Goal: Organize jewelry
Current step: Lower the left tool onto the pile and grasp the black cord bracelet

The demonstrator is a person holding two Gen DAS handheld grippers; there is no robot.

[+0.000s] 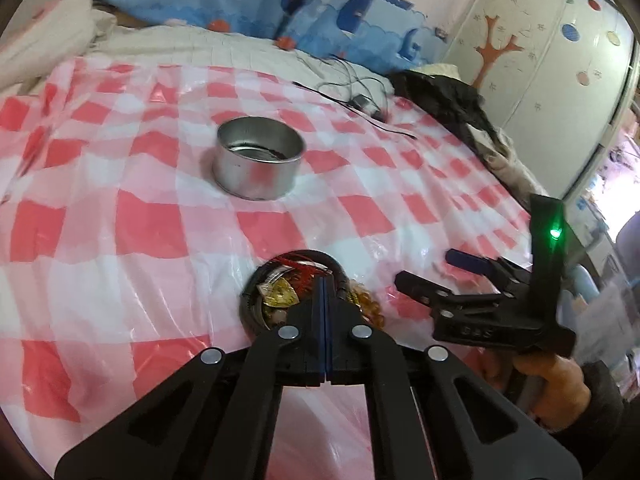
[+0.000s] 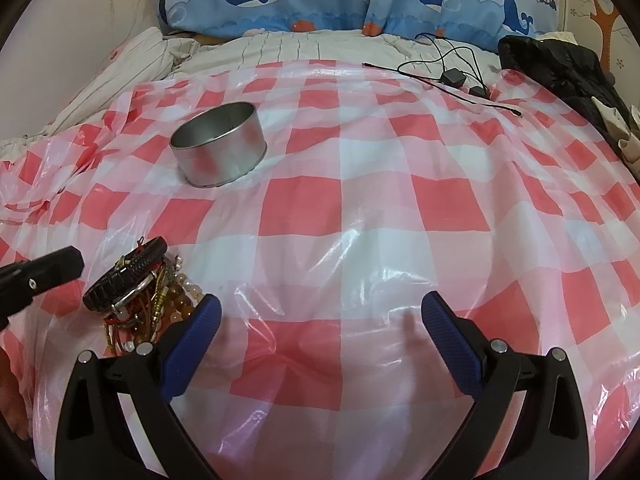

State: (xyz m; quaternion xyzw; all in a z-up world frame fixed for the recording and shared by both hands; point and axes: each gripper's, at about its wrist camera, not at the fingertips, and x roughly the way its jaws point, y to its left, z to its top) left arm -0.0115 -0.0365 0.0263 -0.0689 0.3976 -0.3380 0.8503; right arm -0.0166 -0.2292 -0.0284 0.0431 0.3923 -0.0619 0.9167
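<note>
On a bed covered with a crinkled pink-and-white checked plastic sheet (image 2: 360,208) lies a tangled heap of jewelry (image 2: 140,292): a black braided leather bracelet (image 2: 124,276) on top, with amber and pearl bead strands and red cord beneath. In the right wrist view it sits at about eight o'clock, just beside that gripper's left finger. A round, open silver metal tin (image 2: 218,144) stands well apart from it, toward eleven o'clock, and looks nearly empty.

The left gripper (image 1: 325,280) reaches into the heap at six o'clock of its own view, its blue-lined fingers pressed flat together with no gap showing. The tips sit against the rim of the black bracelet, but whether they have pinched a strand or cord or merely shut beside it is not clear, as the fingers hide the contact. The right gripper (image 2: 320,320) hovers over bare sheet with its jaws spread wide and nothing between them.

The step in hand seems to be the first pick from the heap, with the tin the likely destination. The next move calls for a slow lift to test whether anything comes up. Since the pieces are intertwined, several may trail along, so the free right gripper may need to hold the rest down before the carry toward the tin.
</note>
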